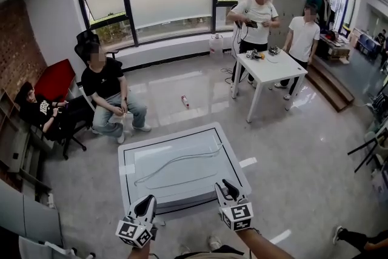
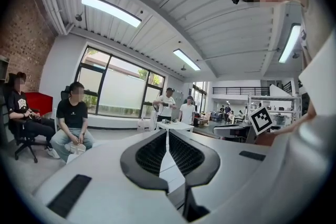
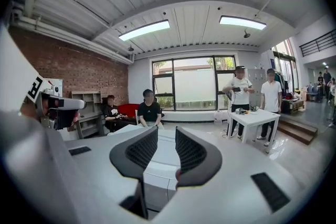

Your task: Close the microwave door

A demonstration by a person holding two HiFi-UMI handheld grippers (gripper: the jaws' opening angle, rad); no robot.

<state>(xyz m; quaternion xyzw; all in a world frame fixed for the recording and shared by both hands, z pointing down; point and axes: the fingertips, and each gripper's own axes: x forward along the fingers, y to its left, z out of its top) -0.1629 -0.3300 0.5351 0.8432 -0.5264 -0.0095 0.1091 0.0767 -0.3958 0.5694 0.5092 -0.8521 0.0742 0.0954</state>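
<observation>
No microwave or door can be made out in any view. Just ahead of me stands a white flat-topped unit (image 1: 151,158) with a grey rim, and a thin cable (image 1: 182,162) snakes across its top. My left gripper (image 1: 147,202) hovers at its near left corner, jaws pressed together with nothing between them; the left gripper view shows its pads (image 2: 152,152) meeting. My right gripper (image 1: 227,186) is over the near right corner, held slightly open and empty. In the right gripper view, the white top (image 3: 166,160) shows through the gap between the jaws.
Two people sit at the left (image 1: 106,91) (image 1: 42,112) beside a red chair. A white table (image 1: 273,67) stands at the back right with two people at it. A small bottle (image 1: 185,101) lies on the floor. Wooden steps (image 1: 330,88) rise at the right.
</observation>
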